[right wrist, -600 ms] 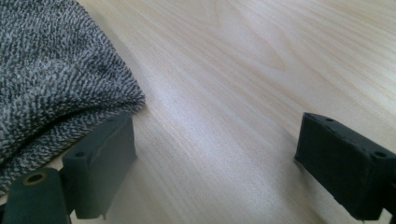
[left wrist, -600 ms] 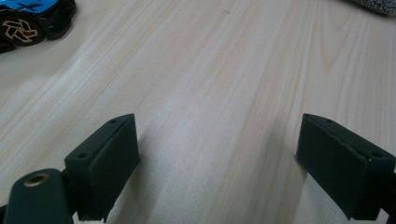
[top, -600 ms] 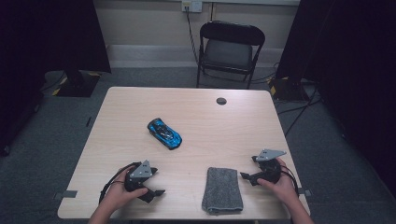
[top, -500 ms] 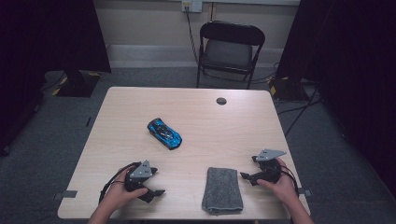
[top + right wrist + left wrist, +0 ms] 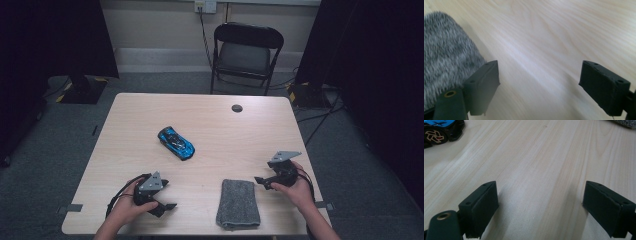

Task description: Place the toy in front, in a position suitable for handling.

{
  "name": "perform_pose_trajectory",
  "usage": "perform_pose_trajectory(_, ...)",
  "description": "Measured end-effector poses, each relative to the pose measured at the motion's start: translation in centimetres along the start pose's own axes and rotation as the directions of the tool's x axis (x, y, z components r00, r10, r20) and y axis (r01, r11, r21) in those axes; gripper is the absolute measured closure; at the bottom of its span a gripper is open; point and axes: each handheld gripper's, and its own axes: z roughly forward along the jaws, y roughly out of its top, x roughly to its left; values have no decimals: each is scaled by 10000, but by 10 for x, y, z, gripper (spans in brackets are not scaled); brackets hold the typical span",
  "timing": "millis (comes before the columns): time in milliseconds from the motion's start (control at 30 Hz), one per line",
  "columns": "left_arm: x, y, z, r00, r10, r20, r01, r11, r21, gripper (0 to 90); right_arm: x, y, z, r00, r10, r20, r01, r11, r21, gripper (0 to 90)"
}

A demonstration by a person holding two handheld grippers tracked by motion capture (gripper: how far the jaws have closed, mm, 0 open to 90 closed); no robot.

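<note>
We note no change over the last half second: both claws stay parked on the worktop (image 5: pixel 125 150). The left claw (image 5: pixel 167 205) and right claw (image 5: pixel 260 181) stand apart and empty, so car (image 5: pixel 176 142) and cloth (image 5: pixel 238 203) lie untouched.

Count, high view:
- 1 light wood rectangular table (image 5: pixel 125 150)
- 1 blue and black toy sports car (image 5: pixel 176 142), also at the top left corner of the left gripper view (image 5: pixel 439 130)
- 1 grey folded fuzzy cloth (image 5: pixel 238 204), also at the left of the right gripper view (image 5: pixel 446 55)
- 1 small round black disc (image 5: pixel 237 108) near the table's far edge
- 2 handheld black two-jaw grippers: left gripper (image 5: pixel 166 207), right gripper (image 5: pixel 261 182); each has 2 jaws and 1 grey three-cornered plate on top
- 2 hands: left hand (image 5: pixel 125 210), right hand (image 5: pixel 296 189)
- 1 black folding chair (image 5: pixel 247 52) beyond the table
- 1 wall outlet (image 5: pixel 205 5) with 1 cable running down from it
</note>
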Motion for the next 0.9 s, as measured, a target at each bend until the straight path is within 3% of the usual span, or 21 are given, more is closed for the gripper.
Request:
perform_pose_trajectory(33,0,0,0,10000,-2,-1,2,10000,-3,123,3,13,4,9999,-65,-88,65,10000,43,153)
perform_pose_trajectory(167,0,0,0,10000,-68,60,68,10000,2,123,8,29,10,9992,-8,-409,3,9999,-120,156)
perform_pose_trajectory(267,0,0,0,10000,-12,39,12,10000,41,122,17,50,20,9980,-271,-571,261,9995,-179,156)
perform_pose_trajectory(667,0,0,0,10000,-2,3,2,10000,1,122,38,76,52,9906,-409,-1306,428,9990,116,156)
perform_pose_trajectory(900,0,0,0,9999,-148,74,148,9999,-55,122,45,87,61,9889,-484,-1405,506,9987,118,156)
